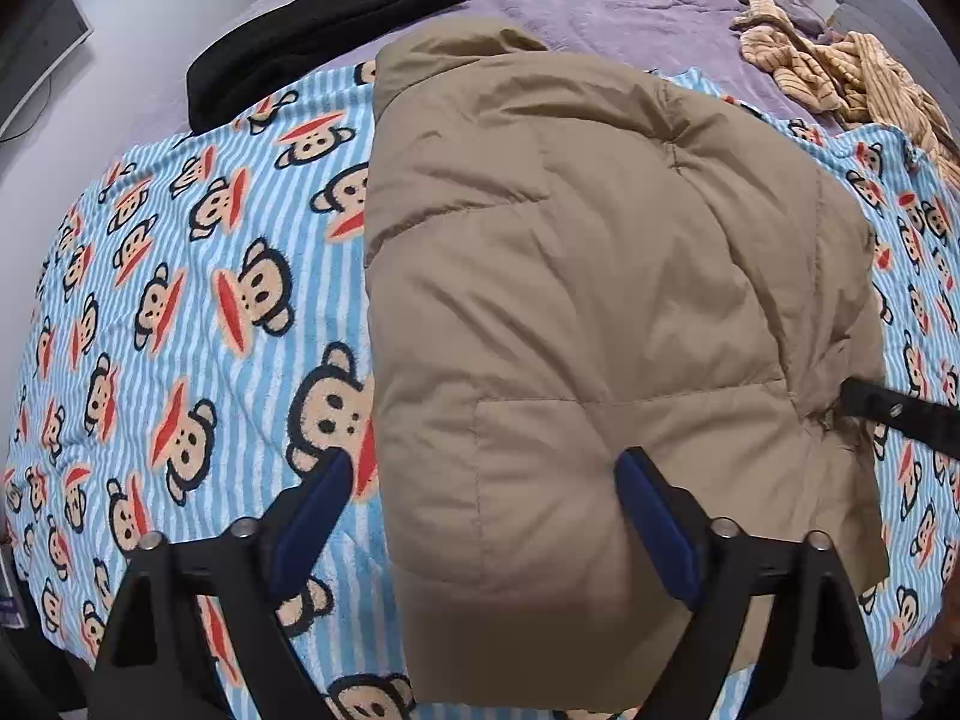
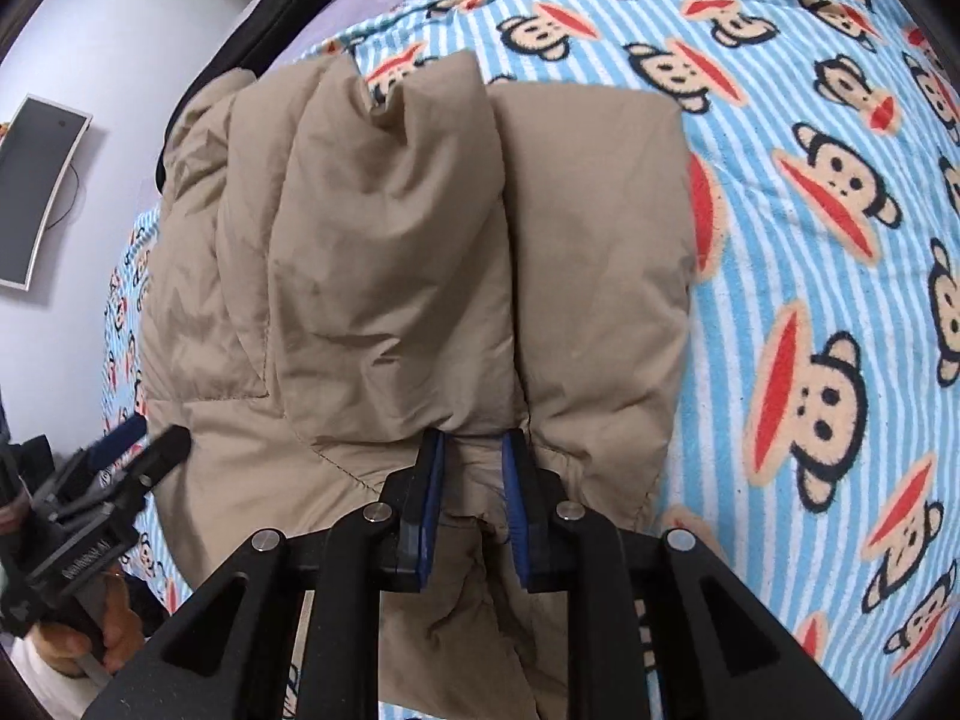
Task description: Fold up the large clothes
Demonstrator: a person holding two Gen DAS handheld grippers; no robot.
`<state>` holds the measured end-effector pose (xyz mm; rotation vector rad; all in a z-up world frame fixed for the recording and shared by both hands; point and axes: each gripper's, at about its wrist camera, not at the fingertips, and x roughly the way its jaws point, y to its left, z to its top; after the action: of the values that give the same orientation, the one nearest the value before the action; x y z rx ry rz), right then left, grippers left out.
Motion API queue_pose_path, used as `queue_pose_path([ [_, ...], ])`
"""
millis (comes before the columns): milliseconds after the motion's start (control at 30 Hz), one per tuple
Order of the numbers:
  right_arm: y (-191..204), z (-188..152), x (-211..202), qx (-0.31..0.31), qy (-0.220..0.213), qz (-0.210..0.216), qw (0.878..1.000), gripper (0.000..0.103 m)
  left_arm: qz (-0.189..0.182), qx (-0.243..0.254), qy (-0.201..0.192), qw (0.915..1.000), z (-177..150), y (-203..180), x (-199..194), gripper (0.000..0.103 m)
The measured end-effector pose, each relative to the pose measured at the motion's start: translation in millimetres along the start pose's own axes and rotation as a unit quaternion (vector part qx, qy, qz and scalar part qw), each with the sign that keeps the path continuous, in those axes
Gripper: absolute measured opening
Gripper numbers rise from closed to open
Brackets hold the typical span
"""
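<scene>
A tan puffer jacket (image 1: 588,300) lies folded on a blue striped blanket with monkey faces (image 1: 180,300). My left gripper (image 1: 486,480) hovers open and wide over the jacket's near left edge: its left finger is above the blanket, its right finger above the jacket, and neither pad presses on the cloth. In the right wrist view my right gripper (image 2: 474,468) is shut on a bunched fold of the jacket (image 2: 390,240) at its near edge. The right gripper's finger (image 1: 894,411) shows at the jacket's right side. The left gripper (image 2: 120,468) appears at the lower left, held by a hand (image 2: 90,630).
A folded black garment (image 1: 324,30) lies behind the jacket on the purple bedsheet (image 1: 600,0). A crumpled tan striped garment (image 1: 840,72) sits at the back right. A monitor (image 2: 42,180) hangs on the white wall to the left. The blanket (image 2: 810,240) spreads right of the jacket.
</scene>
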<state>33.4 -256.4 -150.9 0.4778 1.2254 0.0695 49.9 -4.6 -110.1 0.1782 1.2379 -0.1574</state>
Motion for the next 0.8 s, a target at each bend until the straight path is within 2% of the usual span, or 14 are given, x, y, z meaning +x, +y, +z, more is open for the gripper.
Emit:
queue_pose_path([
  [100, 13, 14, -24, -0.008, -0.049, 0.002, 0.999, 0.022, -0.005, -0.014, 0.010, 0.9998, 0, 4, 5, 0.103],
  [167, 22, 28, -28, -0.007, -0.056, 0.009, 0.998, 0.022, -0.008, -0.019, 0.011, 0.9997, 2, 6, 5, 0.103],
  [267, 32, 47, -9, -0.008, -0.030, -0.010, 0.999, 0.022, -0.005, -0.023, 0.007, 0.9997, 2, 7, 4, 0.103],
  [367, 28, 50, 14, 0.004, 0.006, -0.022, 1.000, 0.022, -0.004, -0.027, 0.011, 0.9996, 4, 8, 5, 0.103],
  [600, 33, 36, 5, -0.004, 0.014, -0.027, 1.000, 0.023, 0.008, -0.019, -0.001, 0.9998, 5, 5, 1, 0.103],
  [633, 35, 30, 1, -0.008, 0.014, -0.027, 0.999, 0.024, 0.004, -0.020, 0.002, 0.9998, 5, 6, 2, 0.103],
  [767, 36, 14, -8, -0.017, 0.021, -0.037, 0.999, 0.049, 0.007, -0.024, 0.009, 0.9997, 6, 6, 2, 0.103],
  [800, 35, 10, -9, -0.017, 0.022, -0.038, 0.999, 0.050, 0.008, -0.023, 0.009, 0.9997, 6, 6, 1, 0.103],
])
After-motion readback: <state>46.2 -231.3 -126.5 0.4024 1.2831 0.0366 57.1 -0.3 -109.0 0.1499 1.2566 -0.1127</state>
